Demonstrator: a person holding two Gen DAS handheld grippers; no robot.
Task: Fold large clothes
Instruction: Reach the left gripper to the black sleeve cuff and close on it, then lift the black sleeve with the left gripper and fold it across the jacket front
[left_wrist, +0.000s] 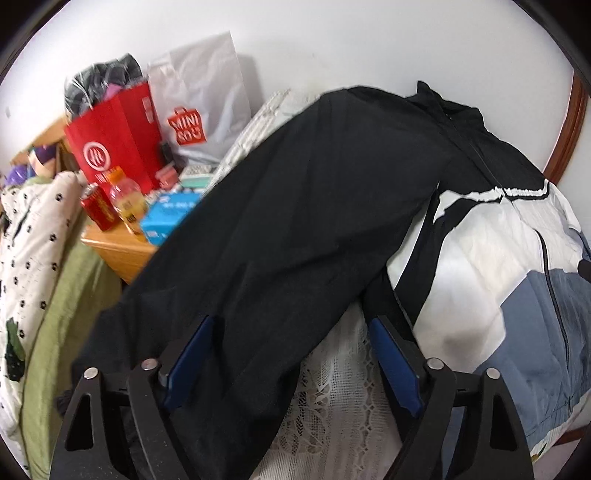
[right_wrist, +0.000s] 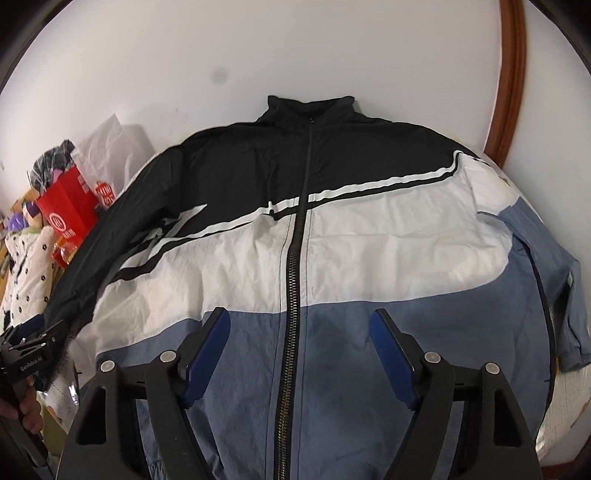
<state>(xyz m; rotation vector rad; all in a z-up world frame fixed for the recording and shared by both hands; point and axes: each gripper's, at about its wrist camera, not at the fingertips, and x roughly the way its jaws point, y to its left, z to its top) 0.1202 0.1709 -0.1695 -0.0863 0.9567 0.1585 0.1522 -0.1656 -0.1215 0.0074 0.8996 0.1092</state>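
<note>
Red bag (left_wrist: 118, 144), grey bag (left_wrist: 201, 107) reading seemingly "MINISO"

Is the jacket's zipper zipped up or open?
Zipped up. The zipper runs closed from the hem to the collar, holding both front halves of the jacket together.

A red paper bag (left_wrist: 114, 147) stuffed with dark clothing stands on a wooden nightstand (left_wrist: 122, 251) against the white wall (left_wrist: 332, 44), beside a grey shopping bag (left_wrist: 201, 107). In front stand a red can (left_wrist: 98, 208), an orange-capped bottle (left_wrist: 123, 195) and a blue box (left_wrist: 168, 218). A dotted white quilt (left_wrist: 33, 229) lies left, over green bedding (left_wrist: 70, 295).
</note>
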